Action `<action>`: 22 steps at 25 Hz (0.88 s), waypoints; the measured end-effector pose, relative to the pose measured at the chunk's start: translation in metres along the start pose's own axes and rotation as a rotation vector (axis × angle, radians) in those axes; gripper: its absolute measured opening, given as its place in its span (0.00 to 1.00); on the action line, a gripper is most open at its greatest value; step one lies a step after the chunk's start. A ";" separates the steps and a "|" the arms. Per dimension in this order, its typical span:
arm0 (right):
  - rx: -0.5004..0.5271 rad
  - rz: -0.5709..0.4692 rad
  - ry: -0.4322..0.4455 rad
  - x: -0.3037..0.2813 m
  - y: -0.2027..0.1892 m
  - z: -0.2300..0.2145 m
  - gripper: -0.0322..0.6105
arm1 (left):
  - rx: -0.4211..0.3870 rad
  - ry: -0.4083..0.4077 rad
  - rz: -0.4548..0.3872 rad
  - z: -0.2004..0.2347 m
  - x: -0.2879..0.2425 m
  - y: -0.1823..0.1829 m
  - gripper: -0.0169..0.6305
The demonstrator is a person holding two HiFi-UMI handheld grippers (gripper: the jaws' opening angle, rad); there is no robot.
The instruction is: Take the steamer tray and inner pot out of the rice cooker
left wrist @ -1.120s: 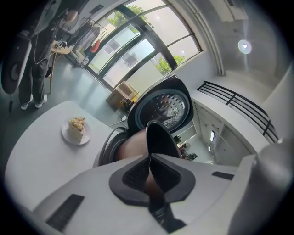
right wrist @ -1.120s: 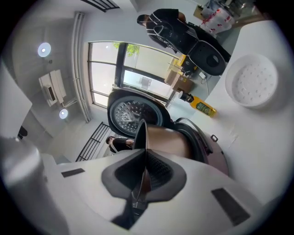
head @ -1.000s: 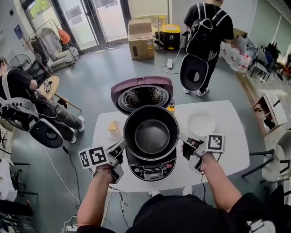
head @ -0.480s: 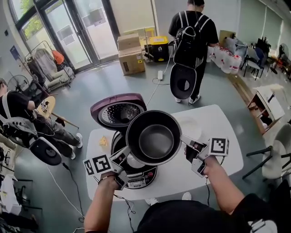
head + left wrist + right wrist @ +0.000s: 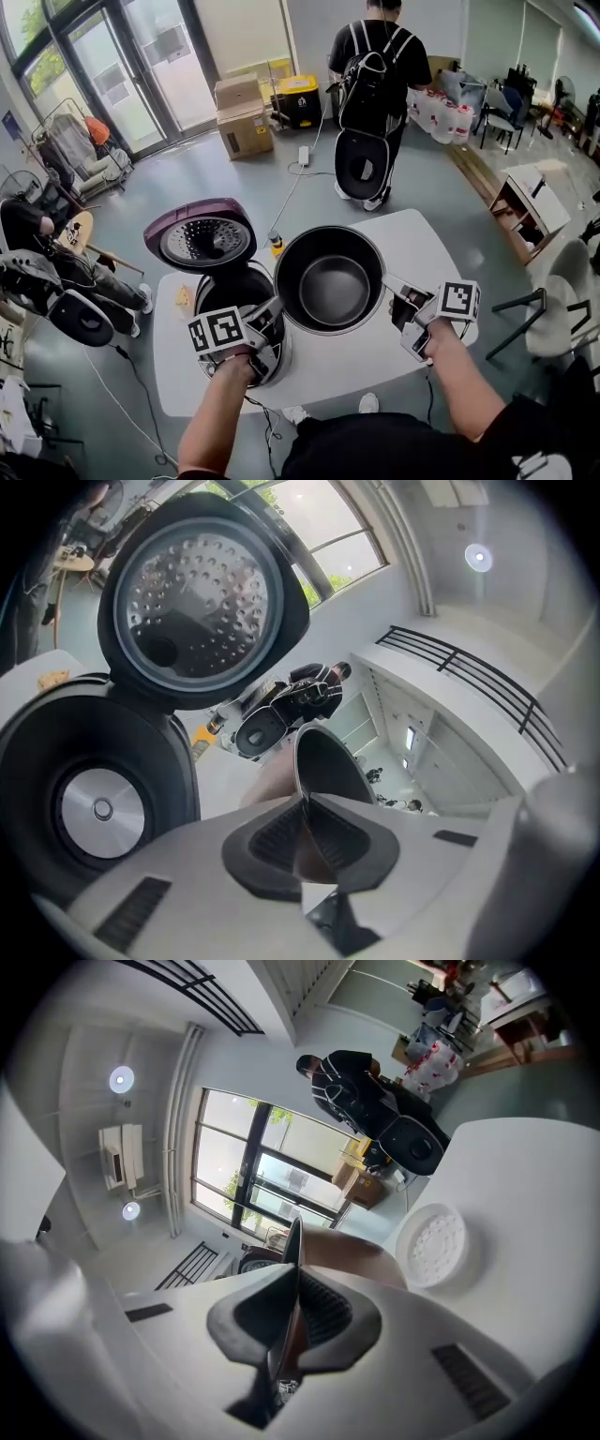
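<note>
The dark inner pot [image 5: 330,279] hangs in the air just right of the rice cooker, over the white table [image 5: 375,361]. My left gripper [image 5: 274,309] is shut on its left rim and my right gripper [image 5: 396,289] is shut on its right rim. In the left gripper view the pot's rim [image 5: 319,752] runs between the pads of the left gripper [image 5: 305,829]. The right gripper [image 5: 292,1283] pinches the thin rim, with the pot's brown outer wall [image 5: 352,1252] beyond. The rice cooker [image 5: 232,298] stands hollow, heating plate [image 5: 94,808] bare, lid [image 5: 200,236] up. The white steamer tray [image 5: 431,1246] lies on the table.
A small yellow item [image 5: 183,298] lies on the table left of the cooker. A person with a backpack [image 5: 375,66] stands beyond the table. Another person [image 5: 37,244] sits at the left. A cardboard box [image 5: 242,117] is on the floor; a chair [image 5: 553,319] stands at the right.
Both grippers have carried the inner pot to the right, from above the cooker to beside it. The cooker's hollow is now uncovered.
</note>
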State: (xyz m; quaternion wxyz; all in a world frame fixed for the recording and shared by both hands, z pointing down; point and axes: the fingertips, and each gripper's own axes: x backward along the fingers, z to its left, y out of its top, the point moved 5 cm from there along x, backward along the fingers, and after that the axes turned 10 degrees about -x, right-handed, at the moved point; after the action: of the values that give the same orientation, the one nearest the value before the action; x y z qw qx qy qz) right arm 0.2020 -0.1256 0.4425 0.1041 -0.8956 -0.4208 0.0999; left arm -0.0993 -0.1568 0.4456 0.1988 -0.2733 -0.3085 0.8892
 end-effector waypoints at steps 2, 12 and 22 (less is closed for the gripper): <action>-0.013 -0.008 -0.004 0.013 0.008 -0.008 0.07 | 0.008 -0.008 0.013 -0.008 -0.015 -0.009 0.06; -0.065 -0.005 -0.086 0.061 0.020 -0.065 0.07 | 0.023 -0.007 0.066 -0.026 -0.059 -0.057 0.06; -0.114 0.020 -0.146 0.080 0.008 -0.120 0.06 | 0.090 0.018 0.091 -0.011 -0.078 -0.123 0.07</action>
State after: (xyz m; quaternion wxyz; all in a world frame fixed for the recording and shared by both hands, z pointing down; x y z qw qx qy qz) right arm 0.2902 -0.0808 0.5477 0.0208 -0.8945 -0.4234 0.1420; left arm -0.0097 -0.1025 0.5477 0.1729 -0.2861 -0.2536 0.9077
